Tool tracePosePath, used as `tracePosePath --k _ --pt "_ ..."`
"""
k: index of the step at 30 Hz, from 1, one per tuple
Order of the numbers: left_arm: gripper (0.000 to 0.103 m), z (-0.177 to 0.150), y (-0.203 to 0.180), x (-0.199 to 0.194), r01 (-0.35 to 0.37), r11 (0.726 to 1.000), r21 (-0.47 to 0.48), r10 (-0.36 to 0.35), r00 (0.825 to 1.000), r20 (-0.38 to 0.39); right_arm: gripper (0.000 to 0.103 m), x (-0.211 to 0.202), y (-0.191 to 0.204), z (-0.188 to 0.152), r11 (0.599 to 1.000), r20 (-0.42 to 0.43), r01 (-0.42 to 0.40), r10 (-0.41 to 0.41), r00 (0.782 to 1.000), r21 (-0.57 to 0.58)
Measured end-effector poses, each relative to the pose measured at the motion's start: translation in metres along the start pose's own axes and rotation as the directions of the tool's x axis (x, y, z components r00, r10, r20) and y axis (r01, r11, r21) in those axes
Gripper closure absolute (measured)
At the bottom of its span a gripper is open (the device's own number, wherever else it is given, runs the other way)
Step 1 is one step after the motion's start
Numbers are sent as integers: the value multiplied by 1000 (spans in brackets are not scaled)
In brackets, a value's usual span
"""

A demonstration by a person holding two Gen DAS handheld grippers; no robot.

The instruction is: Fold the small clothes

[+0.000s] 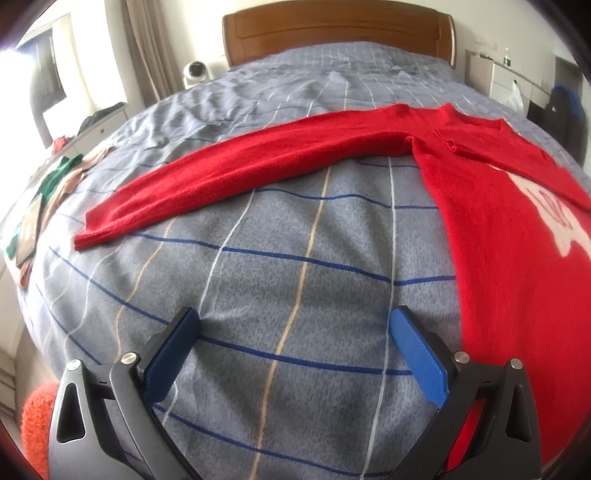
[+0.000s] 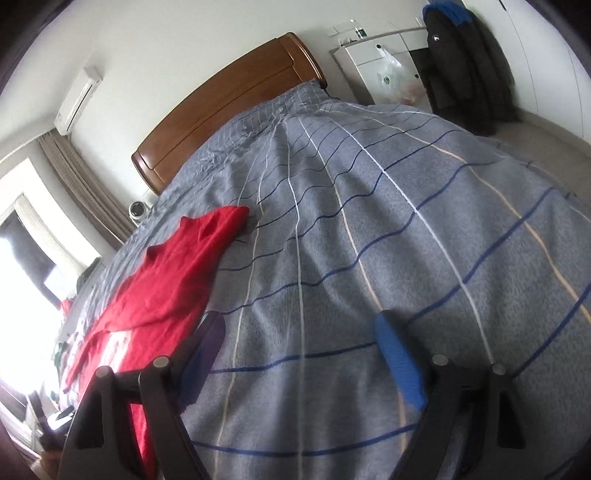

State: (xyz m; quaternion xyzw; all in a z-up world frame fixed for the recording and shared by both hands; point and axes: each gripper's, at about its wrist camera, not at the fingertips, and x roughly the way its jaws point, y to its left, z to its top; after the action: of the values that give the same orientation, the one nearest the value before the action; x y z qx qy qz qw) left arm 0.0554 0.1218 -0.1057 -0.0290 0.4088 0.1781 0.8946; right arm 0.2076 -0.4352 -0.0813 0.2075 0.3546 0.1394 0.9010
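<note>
home bedroom | bed (image 1: pixel 280 280) | wooden headboard (image 1: pixel 336 33) | curtains (image 2: pixel 85 184)

Blown-out window (image 2: pixel 22 295) glare, fisheye-warped edges

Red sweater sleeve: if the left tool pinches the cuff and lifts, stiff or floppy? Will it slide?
Probably floppy: the sleeve lies flat and curved on the bedspread, so it should drape from a pinch. Likely light, a thin knit. It may drag rather than slide, since the red sweater and the bedspread both look fuzzy.

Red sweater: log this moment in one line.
red sweater: flat on bed, one sleeve extended | left gripper: open, empty | right gripper: open, empty
</note>
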Motion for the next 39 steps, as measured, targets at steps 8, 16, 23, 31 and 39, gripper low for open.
tracePosePath --k 8,16,23,31,39 --pt "1 1 1 2 13 1000 -3 -13 1000 -13 18 -1 -2 -9 1000 16 -15 15 1000 -2" --pt "1 1 1 1 11 1000 -3 -11 1000 -12 18 1 0 -12 1000 22 -12 13 1000 -10" --pt "1 1 1 2 9 1000 -1 -9 1000 -10 18 2 0 -12 1000 22 -12 12 1000 -10" --pt "1 1 1 2 4 1000 3 -4 1000 -5 18 2 -1 -12 1000 22 -11 12 1000 -11" --pt "1 2 1 2 4 1000 3 -4 1000 -5 18 2 -1 -12 1000 21 -9 9 1000 -13"
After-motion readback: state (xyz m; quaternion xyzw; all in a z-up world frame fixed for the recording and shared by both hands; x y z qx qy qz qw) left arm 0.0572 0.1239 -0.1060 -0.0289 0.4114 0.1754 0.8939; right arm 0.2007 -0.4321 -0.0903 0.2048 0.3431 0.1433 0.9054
